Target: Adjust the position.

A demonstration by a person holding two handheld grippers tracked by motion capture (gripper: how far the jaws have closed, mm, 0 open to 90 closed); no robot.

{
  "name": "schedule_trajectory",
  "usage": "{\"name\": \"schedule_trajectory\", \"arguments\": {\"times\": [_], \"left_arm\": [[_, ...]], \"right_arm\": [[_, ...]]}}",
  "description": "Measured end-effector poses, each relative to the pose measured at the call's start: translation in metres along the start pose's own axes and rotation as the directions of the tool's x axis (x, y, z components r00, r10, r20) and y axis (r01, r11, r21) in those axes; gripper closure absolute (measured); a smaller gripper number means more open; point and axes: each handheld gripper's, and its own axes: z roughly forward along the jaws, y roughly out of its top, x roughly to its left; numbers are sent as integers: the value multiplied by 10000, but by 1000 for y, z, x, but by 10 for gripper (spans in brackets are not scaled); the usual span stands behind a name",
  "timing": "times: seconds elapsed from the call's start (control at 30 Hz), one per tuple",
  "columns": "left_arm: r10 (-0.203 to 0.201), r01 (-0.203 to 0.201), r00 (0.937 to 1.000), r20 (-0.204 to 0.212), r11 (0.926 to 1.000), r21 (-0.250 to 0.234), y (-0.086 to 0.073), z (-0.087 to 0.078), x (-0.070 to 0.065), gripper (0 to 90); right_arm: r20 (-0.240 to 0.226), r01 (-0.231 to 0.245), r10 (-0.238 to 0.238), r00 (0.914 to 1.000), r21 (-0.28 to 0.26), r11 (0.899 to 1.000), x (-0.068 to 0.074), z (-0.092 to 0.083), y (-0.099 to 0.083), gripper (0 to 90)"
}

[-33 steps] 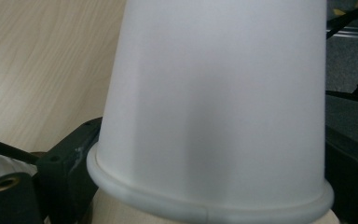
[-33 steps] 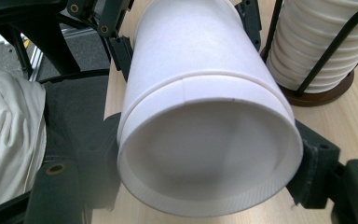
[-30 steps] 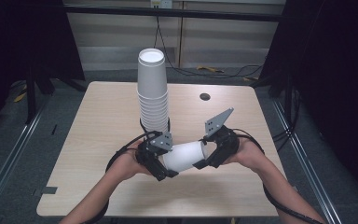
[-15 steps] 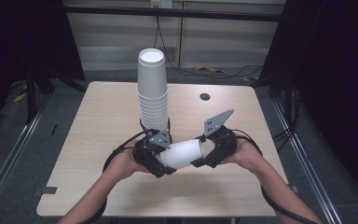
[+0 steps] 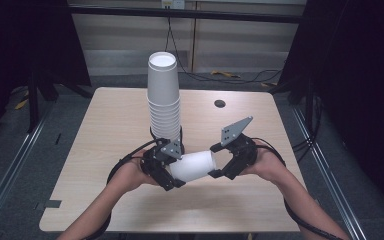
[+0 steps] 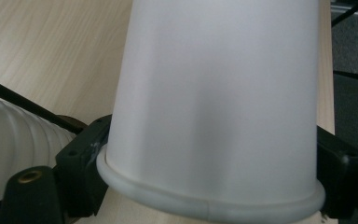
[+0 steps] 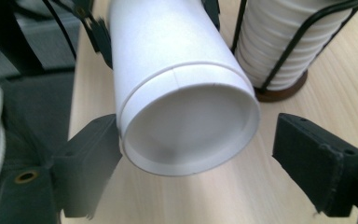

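Note:
A white paper cup (image 5: 192,165) lies level above the table between my two grippers. My left gripper (image 5: 172,172) is shut on its rim end; in the left gripper view both jaws press the cup (image 6: 214,93) just above the rolled rim, and they have just been easing open slightly with the cup still between them. My right gripper (image 5: 220,162) is at the base end. Its jaws have just been opening and stand wide on either side of the cup's (image 7: 177,60) recessed bottom; the right jaw is clear of it.
A tall stack of white cups (image 5: 163,95) stands in a black wire holder (image 5: 166,135) right behind the grippers, close to the left hand. The wooden table (image 5: 105,125) has a small dark hole (image 5: 219,103) at the back right. Cables trail from both grippers.
Both hands and the cup stay where they were. The right gripper's jaws have spread away from the cup's base end, and the left gripper's jaws have closed on its rim end.

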Motion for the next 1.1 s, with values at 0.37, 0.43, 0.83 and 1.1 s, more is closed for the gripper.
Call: {"name": "schedule_trajectory", "arguments": {"times": [0.37,0.43,0.83,1.1], "left_arm": [[95,-98,9999,39,9977,676,7,9,-4,157],[105,-108,9999,43,9976,681,9,9,-4,157],[128,-138,9998,130,9965,830,13,11,-5,154],[123,-142,9998,185,9948,1009,14,14,-6,153]], "right_arm": [[-128,917,-913,9957,2398,9665,10,9,21,143],[-88,1086,-1108,9938,2898,9509,12,12,25,143],[-249,1618,-1672,9856,4255,8904,15,27,37,158],[-472,1747,-1727,9838,4650,8679,17,35,40,199]]}}
